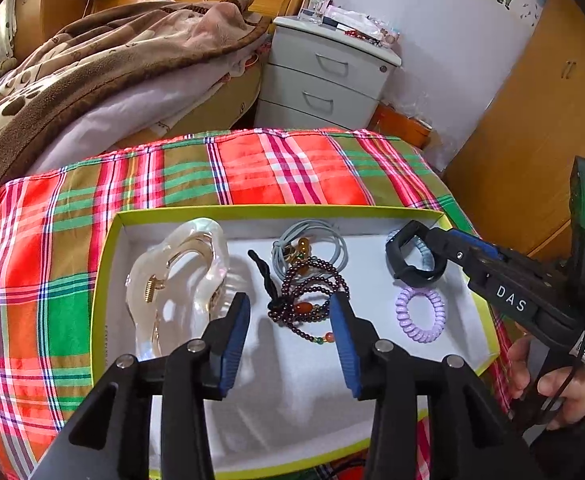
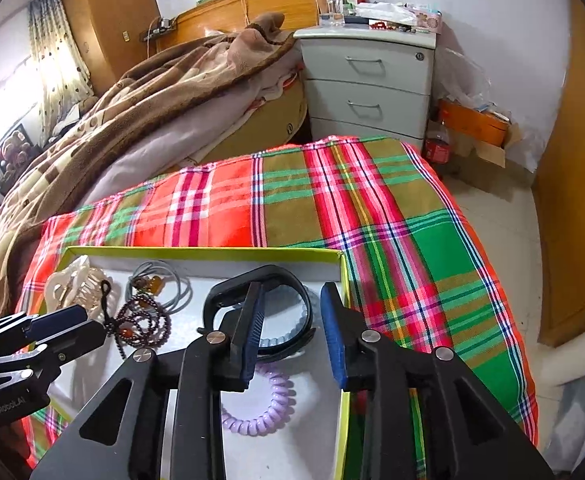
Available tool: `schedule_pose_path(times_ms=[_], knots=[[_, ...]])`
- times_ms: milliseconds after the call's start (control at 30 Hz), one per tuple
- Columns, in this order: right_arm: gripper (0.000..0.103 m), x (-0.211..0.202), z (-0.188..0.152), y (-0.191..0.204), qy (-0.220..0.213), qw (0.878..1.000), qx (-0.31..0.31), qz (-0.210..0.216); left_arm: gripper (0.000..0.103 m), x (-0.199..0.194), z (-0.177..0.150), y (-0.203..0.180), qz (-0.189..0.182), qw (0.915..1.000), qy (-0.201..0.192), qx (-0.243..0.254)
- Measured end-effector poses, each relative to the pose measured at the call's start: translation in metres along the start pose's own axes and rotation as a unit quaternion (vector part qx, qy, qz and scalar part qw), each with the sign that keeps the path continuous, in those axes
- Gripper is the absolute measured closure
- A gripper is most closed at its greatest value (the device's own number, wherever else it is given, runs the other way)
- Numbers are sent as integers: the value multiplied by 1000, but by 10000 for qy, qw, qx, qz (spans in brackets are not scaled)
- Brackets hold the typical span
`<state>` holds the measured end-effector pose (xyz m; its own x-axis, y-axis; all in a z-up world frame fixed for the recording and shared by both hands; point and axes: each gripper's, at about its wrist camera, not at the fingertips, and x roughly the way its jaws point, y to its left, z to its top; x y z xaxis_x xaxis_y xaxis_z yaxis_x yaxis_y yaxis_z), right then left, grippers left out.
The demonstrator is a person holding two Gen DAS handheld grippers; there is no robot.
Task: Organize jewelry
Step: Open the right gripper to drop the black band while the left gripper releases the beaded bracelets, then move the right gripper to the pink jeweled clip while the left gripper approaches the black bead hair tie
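Blue-padded left gripper [image 1: 290,320] hangs spread over the dark beaded bracelet [image 1: 312,300] mid-frame in the white box [image 1: 280,211]; right gripper [image 2: 290,334] gapes around a black band [image 2: 260,304], lilac coil [image 1: 420,314] nearby.

Left gripper [image 1: 290,316] jaws apart over white-lined box [image 1: 276,211] on plaid cloth [image 1: 252,168], dark bead bracelet [image 1: 312,296] lay between its blue pads, clear hair claw [image 1: 180,276] at left, right gripper [image 1: 406,254] by black band [image 1: 410,276], purple coil tie [image 1: 420,314] near it
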<state>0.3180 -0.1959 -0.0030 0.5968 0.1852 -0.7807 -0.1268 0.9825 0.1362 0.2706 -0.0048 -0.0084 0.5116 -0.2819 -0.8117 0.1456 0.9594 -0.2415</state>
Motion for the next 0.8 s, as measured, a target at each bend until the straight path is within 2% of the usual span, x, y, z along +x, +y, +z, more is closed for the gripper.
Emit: schedule_pose_path(times_ms=[233, 800], knots=[[72, -20, -6, 1, -194, 9997, 44, 104, 57, -24, -5, -8, -158, 9994, -306, 99], [72, -68, -35, 2, -505, 9981, 65, 349, 56, -67, -34, -5, -96, 9987, -504, 69]])
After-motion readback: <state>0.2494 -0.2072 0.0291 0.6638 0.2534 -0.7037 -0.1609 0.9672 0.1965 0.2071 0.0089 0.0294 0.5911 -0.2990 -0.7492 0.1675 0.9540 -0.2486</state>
